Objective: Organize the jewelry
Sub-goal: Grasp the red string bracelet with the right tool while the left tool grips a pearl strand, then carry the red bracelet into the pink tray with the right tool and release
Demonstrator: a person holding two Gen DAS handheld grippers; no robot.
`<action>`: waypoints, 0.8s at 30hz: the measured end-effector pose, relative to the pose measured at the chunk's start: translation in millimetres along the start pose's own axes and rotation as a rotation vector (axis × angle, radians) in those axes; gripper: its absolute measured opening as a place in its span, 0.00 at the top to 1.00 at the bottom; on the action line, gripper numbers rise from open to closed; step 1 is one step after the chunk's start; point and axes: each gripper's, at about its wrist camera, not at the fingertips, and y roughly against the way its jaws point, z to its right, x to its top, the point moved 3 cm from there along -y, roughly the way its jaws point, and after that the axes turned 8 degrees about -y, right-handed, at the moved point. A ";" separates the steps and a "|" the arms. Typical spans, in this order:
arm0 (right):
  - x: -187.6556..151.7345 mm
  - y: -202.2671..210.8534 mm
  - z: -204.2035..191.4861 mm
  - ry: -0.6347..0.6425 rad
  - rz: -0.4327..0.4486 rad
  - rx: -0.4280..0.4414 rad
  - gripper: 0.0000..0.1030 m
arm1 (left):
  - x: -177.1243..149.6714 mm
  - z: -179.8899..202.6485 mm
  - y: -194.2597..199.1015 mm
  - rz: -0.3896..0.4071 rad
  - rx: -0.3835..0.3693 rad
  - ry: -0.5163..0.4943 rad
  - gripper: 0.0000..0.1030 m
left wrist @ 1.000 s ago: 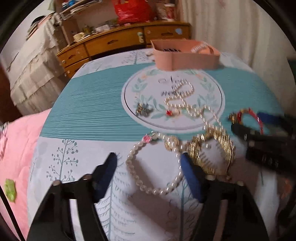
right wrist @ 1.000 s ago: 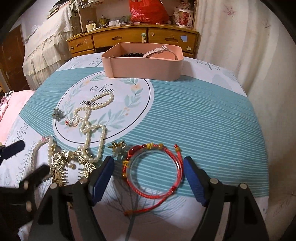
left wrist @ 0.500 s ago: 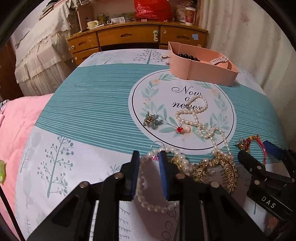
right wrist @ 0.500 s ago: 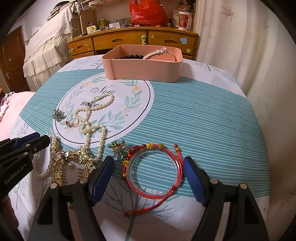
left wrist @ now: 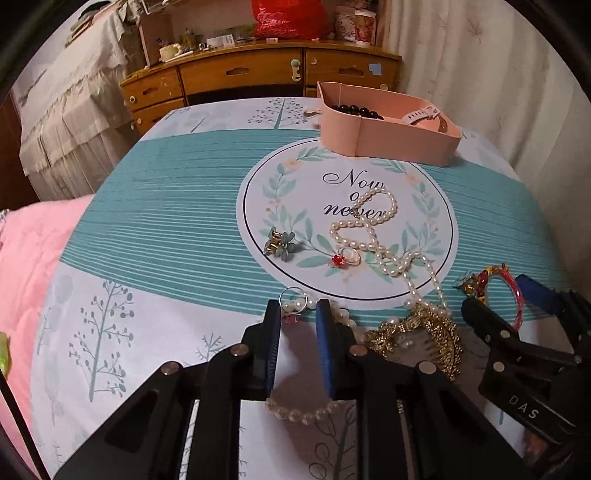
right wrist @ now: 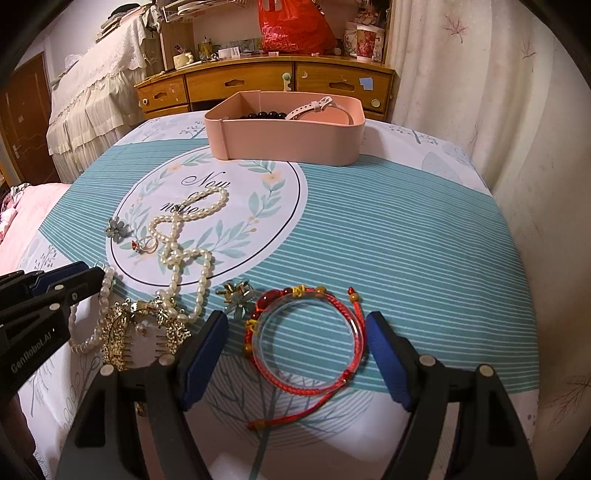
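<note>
A: Surface covering?
B: Teal-striped tablecloth [right wrist: 388,229] over the bench, printed with a white leaf-wreathed medallion [left wrist: 295,206] with script lettering, grey tree motifs [left wrist: 103,332] toward the near edge.

A: Background?
B: Wooden dresser [right wrist: 266,85] with drawers at the far end, a red plastic bag [right wrist: 295,27] and cups [right wrist: 365,38] on top. Cream curtain [right wrist: 480,92] right. Pink bedding [left wrist: 26,258] left; lace-trimmed cover [left wrist: 62,103] beyond.
</note>
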 end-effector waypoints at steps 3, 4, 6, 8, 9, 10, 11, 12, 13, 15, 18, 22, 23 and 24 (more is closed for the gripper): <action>0.3 -0.1 -0.1 0.000 -0.001 0.000 0.25 | -2.6 -7.2 0.2 -0.009 -0.060 0.071 0.92; -0.1 0.0 0.0 0.000 -0.001 0.000 0.25 | -3.6 -9.4 0.3 -0.011 -0.069 0.095 0.92; -0.3 0.0 0.0 0.001 0.000 0.000 0.25 | -4.8 -12.4 -1.2 -0.022 -0.058 0.123 0.92; -0.2 0.0 -0.2 0.000 -0.001 0.000 0.25 | -6.2 -13.9 -3.3 -0.034 -0.046 0.126 0.92; -0.3 0.0 -0.2 -0.001 -0.001 -0.001 0.25 | -6.6 -14.3 -4.1 -0.035 -0.057 0.129 0.92; -0.4 0.0 0.0 -0.001 0.000 0.000 0.25 | -6.7 -14.0 -5.7 -0.037 -0.065 0.127 0.92; -0.5 0.1 -0.1 0.000 0.001 0.000 0.25 | -6.5 -12.5 -6.5 -0.034 -0.062 0.113 0.92; -0.3 0.1 0.0 0.001 0.001 0.000 0.25 | -5.8 -10.7 -7.2 -0.034 -0.054 0.097 0.92; -0.3 0.1 -0.1 0.000 0.001 0.000 0.25 | -4.2 -9.1 -7.6 -0.033 -0.045 0.080 0.92; -0.5 0.1 -0.1 0.000 0.001 -0.001 0.25 | -1.6 -5.6 -8.1 -0.030 -0.024 0.044 0.92; -0.6 0.0 -0.2 0.001 0.000 -0.001 0.25 | 0.0 -3.7 -8.5 -0.019 -0.012 0.030 0.92; -0.5 3.4 -1.0 0.016 0.003 0.012 0.39 | 2.1 -4.8 -8.0 -0.007 -0.028 0.027 0.93; -1.1 4.4 -2.0 0.022 0.002 0.016 0.39 | 2.2 -5.8 -7.6 -0.006 -0.026 0.030 0.93; -1.5 5.3 -2.7 0.022 0.001 0.017 0.39 | 2.6 -6.7 -7.0 -0.006 -0.025 0.032 0.93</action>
